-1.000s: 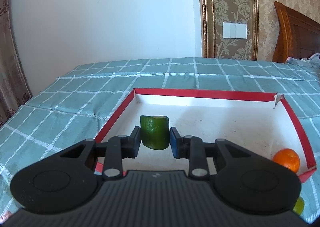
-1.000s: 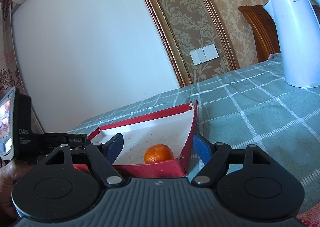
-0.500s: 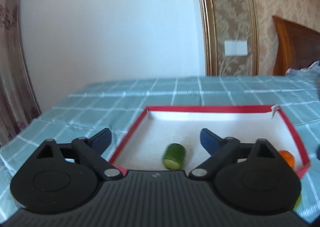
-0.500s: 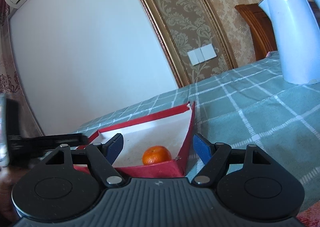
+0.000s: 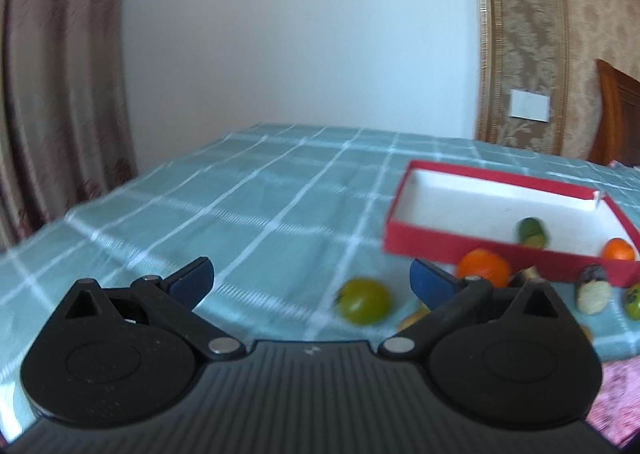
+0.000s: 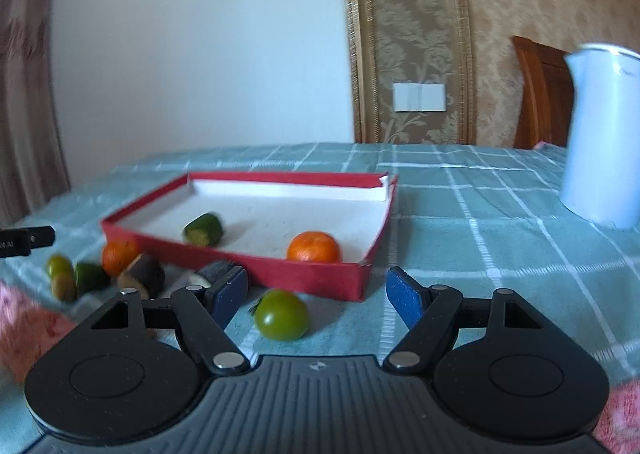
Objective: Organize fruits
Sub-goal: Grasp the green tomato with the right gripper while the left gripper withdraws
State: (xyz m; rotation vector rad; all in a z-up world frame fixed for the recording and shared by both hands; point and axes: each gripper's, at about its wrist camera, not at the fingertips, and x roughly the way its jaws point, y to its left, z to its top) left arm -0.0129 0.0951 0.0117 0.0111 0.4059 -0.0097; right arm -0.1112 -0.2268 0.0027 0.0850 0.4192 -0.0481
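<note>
A red box with a white floor (image 5: pixel 480 174) (image 6: pixel 280 177) lies on the teal checked cloth. In it rest a green cucumber piece (image 5: pixel 531 232) (image 6: pixel 203 230) and an orange (image 5: pixel 618 250) (image 6: pixel 313 248). Outside its near wall lie another orange (image 5: pixel 484 267) (image 6: pixel 118 252), dark and green pieces (image 6: pixel 142 274), and green tomatoes. My left gripper (image 5: pixel 310 268) is to the box's left, its jaws opening wide and gripping nothing; a green tomato (image 5: pixel 364 301) lies just beyond them. My right gripper (image 6: pixel 318 276) stands open before the box, with a green tomato (image 6: pixel 282 315) on the cloth between its fingers, untouched.
A white kettle (image 6: pixel 600 134) stands at the right on the cloth. A pink fabric (image 5: pixel 616 406) covers the near edge. The wall, a curtain (image 5: pixel 60 94) and a wooden headboard (image 6: pixel 540 94) lie behind. A black part of the left tool (image 6: pixel 24 240) shows at the far left.
The left gripper let go of the cucumber piece, which now lies in the box, and swung back and to the left. The right gripper rolled level and drew back a little.
</note>
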